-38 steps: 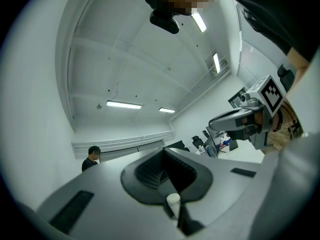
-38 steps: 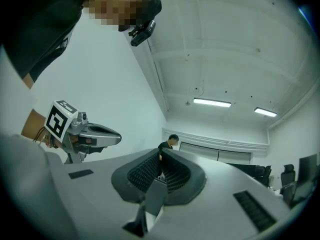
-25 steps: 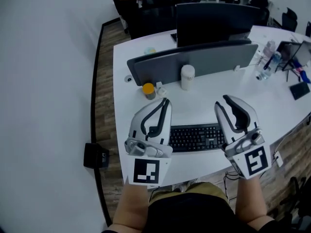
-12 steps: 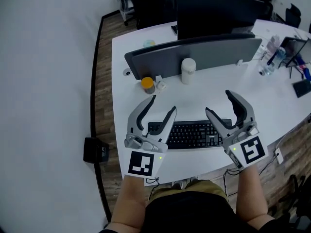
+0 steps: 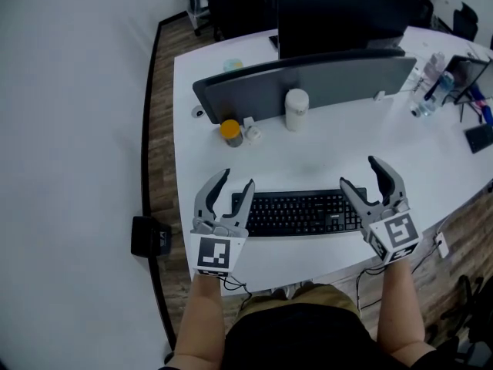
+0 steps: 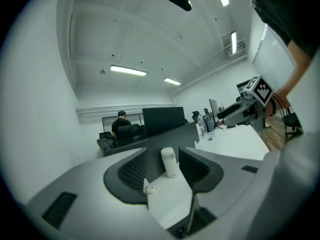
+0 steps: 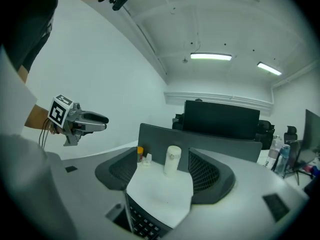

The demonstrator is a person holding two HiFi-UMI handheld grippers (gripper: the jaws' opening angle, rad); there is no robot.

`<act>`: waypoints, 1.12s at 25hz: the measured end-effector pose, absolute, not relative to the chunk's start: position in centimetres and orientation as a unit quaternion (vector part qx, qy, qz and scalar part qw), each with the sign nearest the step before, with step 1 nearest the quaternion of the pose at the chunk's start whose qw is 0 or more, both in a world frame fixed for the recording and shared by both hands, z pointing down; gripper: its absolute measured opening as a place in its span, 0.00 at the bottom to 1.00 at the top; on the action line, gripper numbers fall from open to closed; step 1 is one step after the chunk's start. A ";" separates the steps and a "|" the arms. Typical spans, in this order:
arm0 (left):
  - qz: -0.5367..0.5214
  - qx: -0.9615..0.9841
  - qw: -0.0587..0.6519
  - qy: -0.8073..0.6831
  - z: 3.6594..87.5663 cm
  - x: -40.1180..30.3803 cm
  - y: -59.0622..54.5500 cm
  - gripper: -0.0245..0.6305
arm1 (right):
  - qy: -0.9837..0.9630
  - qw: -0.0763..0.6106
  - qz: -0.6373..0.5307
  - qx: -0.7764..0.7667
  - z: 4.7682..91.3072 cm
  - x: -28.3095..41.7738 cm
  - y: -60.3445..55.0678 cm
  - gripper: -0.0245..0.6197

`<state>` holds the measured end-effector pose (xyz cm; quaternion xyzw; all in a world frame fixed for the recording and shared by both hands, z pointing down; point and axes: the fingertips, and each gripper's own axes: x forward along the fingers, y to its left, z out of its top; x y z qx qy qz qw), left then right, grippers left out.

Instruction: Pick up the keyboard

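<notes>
Approach stage only: flanking the keyboard (image 5: 296,212), flat on the surface (image 5: 323,149) at lower centre, with left gripper (image 5: 236,178) and right gripper (image 5: 359,172) at its ends. Spread fingers on both, left closing over bare surface, right opening with the keyboard's end between, untouched. Grip and lift not yet done.

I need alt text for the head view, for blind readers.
A black keyboard lies on a white desk with a gripper at each end, neither gripping it: the left gripper is closing its jaws, the right gripper opening. A white bottle and grey divider stand behind.
</notes>
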<state>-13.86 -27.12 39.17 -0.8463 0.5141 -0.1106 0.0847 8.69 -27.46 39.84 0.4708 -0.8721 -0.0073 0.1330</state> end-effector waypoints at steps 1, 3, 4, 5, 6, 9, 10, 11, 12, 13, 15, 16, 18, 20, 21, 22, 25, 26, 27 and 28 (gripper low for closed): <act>-0.120 -0.845 0.080 0.515 40.0 -14.1 -27.2 0.34 | -0.871 0.134 -0.002 0.472 40.6 9.2 -27.4 0.49; -0.129 -0.846 0.068 0.513 41.5 -14.5 -27.1 0.34 | -0.869 0.138 0.011 0.475 42.3 10.0 -27.3 0.49; -0.132 -0.847 0.059 0.511 42.3 -14.6 -27.0 0.34 | -0.868 0.141 0.018 0.476 43.1 10.4 -27.2 0.49; -0.137 -0.848 0.049 0.509 43.2 -14.7 -26.9 0.35 | -0.866 0.145 0.025 0.478 43.8 10.8 -27.1 0.49; -0.144 -0.849 0.040 0.508 44.1 -14.9 -26.8 0.36 | -0.864 0.148 0.032 0.481 44.4 11.2 -27.1 0.49; -0.171 -0.844 0.016 0.507 47.1 -15.6 -26.6 0.37 | -0.857 0.161 0.053 0.487 46.6 12.3 -26.8 0.49; -0.179 -0.842 0.007 0.508 48.1 -16.0 -26.5 0.37 | -0.854 0.167 0.062 0.489 47.5 12.7 -26.7 0.49; -0.187 -0.840 -0.003 0.509 49.0 -16.4 -26.4 0.37 | -0.851 0.172 0.071 0.490 48.3 13.1 -26.5 0.49; -0.193 -0.837 -0.015 0.512 50.0 -16.8 -26.3 0.37 | -0.849 0.178 0.079 0.492 49.2 13.4 -26.3 0.49; -0.198 -0.834 -0.026 0.515 51.0 -17.3 -26.1 0.37 | -0.846 0.184 0.087 0.493 50.0 13.8 -26.2 0.49; -0.208 -0.825 -0.046 0.523 52.9 -18.2 -26.0 0.38 | -0.840 0.194 0.101 0.497 51.5 14.5 -26.0 0.49; -0.214 -0.822 -0.053 0.526 53.6 -18.5 -25.9 0.38 | -0.837 0.196 0.108 0.500 52.2 14.9 -26.0 0.49; -0.227 -0.817 -0.068 0.525 54.6 -18.7 -25.7 0.38 | -0.831 0.202 0.122 0.504 53.6 15.6 -25.8 0.49; -0.228 -0.817 -0.086 0.523 55.5 -18.8 -25.6 0.39 | -0.824 0.211 0.135 0.508 55.0 16.3 -25.7 0.49; -0.227 -0.817 -0.098 0.521 55.9 -18.9 -25.6 0.40 | -0.821 0.217 0.141 0.509 55.8 16.6 -25.5 0.49; -0.227 -0.817 -0.111 0.518 56.5 -18.9 -25.5 0.42 | -0.817 0.223 0.149 0.510 56.6 17.0 -25.3 0.49; -0.243 -0.812 -0.147 0.510 58.4 -19.3 -25.1 0.46 | -0.809 0.239 0.174 0.508 58.7 17.8 -24.6 0.49; -0.249 -0.809 -0.156 0.508 59.0 -19.5 -25.0 0.47 | -0.807 0.242 0.179 0.507 59.2 18.0 -24.5 0.49; -0.254 -0.807 -0.165 0.507 59.5 -19.7 -24.9 0.48 | -0.806 0.244 0.183 0.507 59.6 18.1 -24.5 0.49; -0.258 -0.805 -0.173 0.505 60.0 -19.9 -24.7 0.48 | -0.805 0.246 0.188 0.507 59.9 18.1 -24.5 0.49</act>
